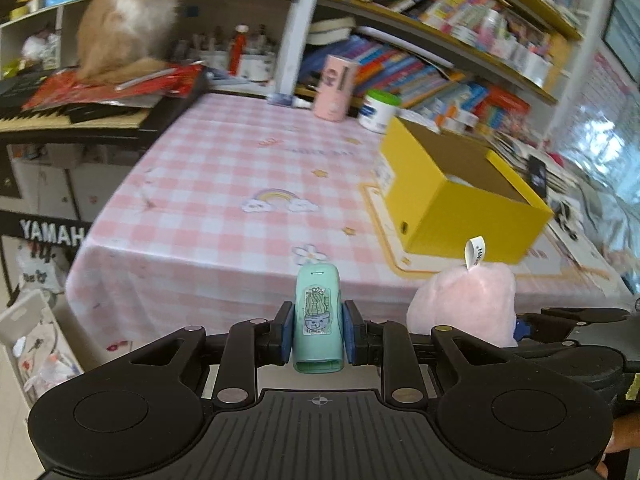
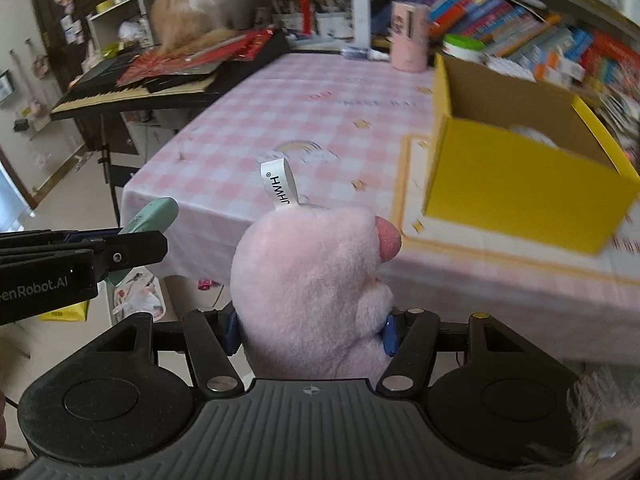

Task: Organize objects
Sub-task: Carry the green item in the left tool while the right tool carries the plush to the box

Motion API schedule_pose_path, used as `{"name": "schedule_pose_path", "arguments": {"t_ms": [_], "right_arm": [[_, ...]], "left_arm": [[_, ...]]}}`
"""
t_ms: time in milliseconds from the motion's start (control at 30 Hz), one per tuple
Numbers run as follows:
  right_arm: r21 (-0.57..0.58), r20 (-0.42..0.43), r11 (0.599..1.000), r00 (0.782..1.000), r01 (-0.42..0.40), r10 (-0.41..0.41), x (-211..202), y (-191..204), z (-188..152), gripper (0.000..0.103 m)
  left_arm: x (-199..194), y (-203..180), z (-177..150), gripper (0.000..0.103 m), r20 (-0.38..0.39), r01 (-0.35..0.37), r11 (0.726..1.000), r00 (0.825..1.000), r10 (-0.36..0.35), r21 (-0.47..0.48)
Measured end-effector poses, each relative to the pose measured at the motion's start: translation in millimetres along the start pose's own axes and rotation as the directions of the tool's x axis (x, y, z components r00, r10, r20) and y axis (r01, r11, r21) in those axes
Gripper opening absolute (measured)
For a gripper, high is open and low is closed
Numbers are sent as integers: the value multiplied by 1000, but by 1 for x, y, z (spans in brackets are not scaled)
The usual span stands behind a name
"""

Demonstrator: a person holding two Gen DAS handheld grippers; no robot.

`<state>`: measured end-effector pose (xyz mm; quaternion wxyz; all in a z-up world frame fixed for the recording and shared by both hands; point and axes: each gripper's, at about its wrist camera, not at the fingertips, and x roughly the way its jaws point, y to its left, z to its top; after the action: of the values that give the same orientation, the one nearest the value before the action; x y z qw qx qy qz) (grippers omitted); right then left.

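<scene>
Left gripper [image 1: 318, 332], jaws narrowed, clamps one mint-green plastic stapler-like case with a cactus sticker [image 1: 318, 320]. Right gripper [image 2: 310, 330], jaws wider, squeezes one pink plush toy with a white tag [image 2: 308, 280]. One open yellow cardboard box [image 2: 516, 196] stands at 2 o'clock on the pink checked tablecloth [image 2: 280, 120].

Brightness: I read both feeds as evenly lit by soft daylight.
Light source: strongest at far right of my left wrist view, where a window [image 1: 600, 140] washes out with glare.
Shadows: faint, soft ones under the yellow box [image 1: 460, 196].
Blur: motion smear on the box [image 2: 520, 184], bookshelves [image 1: 460, 36] and fluffy cat [image 1: 128, 20].
Sharpest: the near mint stapler [image 1: 318, 320] and pink plush [image 2: 308, 288] stay crisp.
Distortion: fisheye bends shelves and tablecloth [image 2: 320, 100] edges; corners go dark.
</scene>
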<state>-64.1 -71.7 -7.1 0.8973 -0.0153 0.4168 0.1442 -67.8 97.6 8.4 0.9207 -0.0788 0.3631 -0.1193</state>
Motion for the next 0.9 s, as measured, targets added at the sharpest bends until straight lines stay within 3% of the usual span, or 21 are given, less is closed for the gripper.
{"name": "schedule_pose_path", "arguments": {"t_ms": [433,900], "right_arm": [[200,-34,970,990,139,-134,-33,-47,-43,60],[295,-59,930,976,217,-209,-51,-86,-58,60]], "left_arm": [[20,-53,-7,23,-88,168,976,984,-157,136],[39,-94,-4,23,-133,254,946,964,-230,201]]}}
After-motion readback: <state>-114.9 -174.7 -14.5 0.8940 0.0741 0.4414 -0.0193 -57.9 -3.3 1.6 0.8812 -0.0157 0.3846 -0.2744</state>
